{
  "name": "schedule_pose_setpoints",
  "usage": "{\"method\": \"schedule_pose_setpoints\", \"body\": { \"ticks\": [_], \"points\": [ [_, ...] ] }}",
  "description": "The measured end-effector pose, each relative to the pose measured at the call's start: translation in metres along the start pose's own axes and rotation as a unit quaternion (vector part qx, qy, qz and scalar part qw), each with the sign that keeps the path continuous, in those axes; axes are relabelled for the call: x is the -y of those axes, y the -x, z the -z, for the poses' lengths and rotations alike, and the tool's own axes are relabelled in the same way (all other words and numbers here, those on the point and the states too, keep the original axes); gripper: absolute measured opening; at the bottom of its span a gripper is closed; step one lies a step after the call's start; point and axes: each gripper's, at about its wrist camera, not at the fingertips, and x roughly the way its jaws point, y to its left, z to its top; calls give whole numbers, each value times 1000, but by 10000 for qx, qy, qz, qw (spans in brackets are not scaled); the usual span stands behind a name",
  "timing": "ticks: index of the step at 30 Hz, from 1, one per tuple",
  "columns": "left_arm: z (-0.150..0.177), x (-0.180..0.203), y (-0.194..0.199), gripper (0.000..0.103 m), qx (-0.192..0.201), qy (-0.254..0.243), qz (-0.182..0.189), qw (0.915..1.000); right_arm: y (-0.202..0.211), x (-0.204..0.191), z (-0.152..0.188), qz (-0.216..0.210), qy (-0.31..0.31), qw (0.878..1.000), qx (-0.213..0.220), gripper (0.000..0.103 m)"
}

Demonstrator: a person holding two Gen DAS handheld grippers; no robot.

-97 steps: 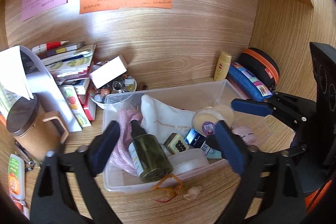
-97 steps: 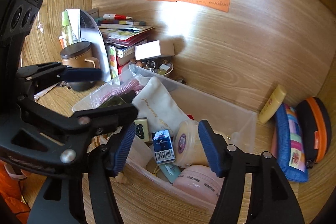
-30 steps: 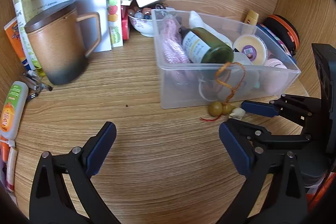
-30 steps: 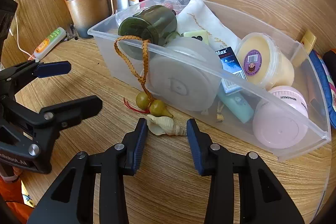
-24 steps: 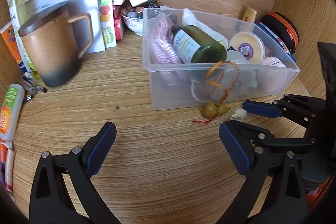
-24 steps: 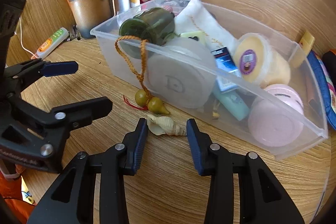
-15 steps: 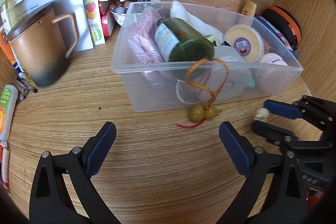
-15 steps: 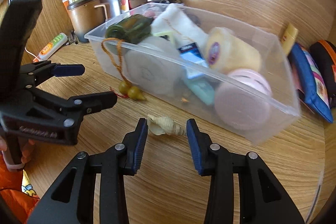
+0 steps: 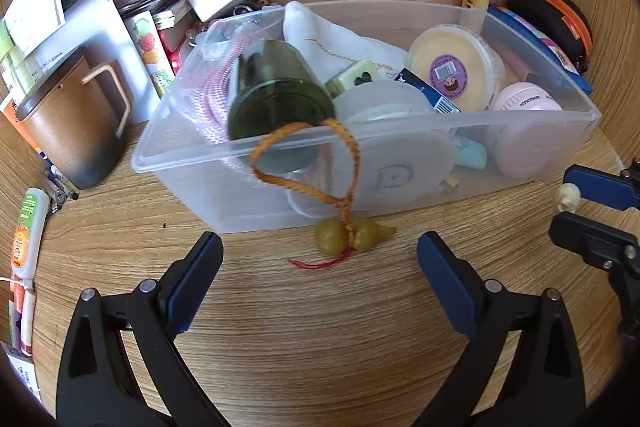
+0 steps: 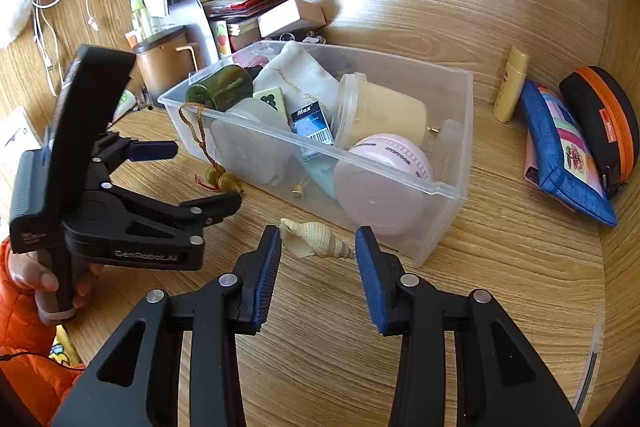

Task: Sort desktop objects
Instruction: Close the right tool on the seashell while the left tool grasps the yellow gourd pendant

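Observation:
A clear plastic bin (image 9: 576, 115) (image 10: 460, 131) holds a dark green bottle (image 9: 276, 99), a white pouch, a yellow tub (image 9: 452, 67), a pink round case (image 10: 380, 187) and more. An orange cord with two gourd beads (image 9: 352, 235) (image 10: 220, 181) hangs over its front wall onto the desk. My left gripper (image 9: 320, 267) is open, just in front of the beads. My right gripper (image 10: 316, 251) is shut on a cream spiral seashell (image 10: 316, 239), held beside the bin's near corner. The shell also shows in the left wrist view (image 9: 569, 195).
A brown mug (image 9: 76, 131) and a stack of books (image 9: 156, 3) stand left of the bin. A yellow tube (image 10: 510, 83), a blue pouch (image 10: 560, 147) and an orange-trimmed case (image 10: 604, 123) lie right. Tubes (image 9: 28, 227) lie at the left edge. Wooden walls enclose the desk.
My right gripper has closed on the seashell and lifted it back from the bin's front. My left gripper moved closer to the gourd beads. The bin looks nearer in both views.

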Motion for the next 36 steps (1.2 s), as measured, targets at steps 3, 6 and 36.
{"method": "schedule_pose_setpoints", "body": {
  "ticks": [3, 6, 36],
  "points": [
    [0, 3, -5, 84, -87, -13, -45, 10000, 5, 2, 1, -37, 0, 10000, 80, 35],
    [-2, 3, -7, 79, -108, 97, 79, 9999, 9, 4, 2, -86, -1, 9998, 174, 35],
    [9, -19, 23, 42, 350, 364, 353, 9981, 19, -4, -3, 21, 92, 9994, 339, 35]
  ]
}}
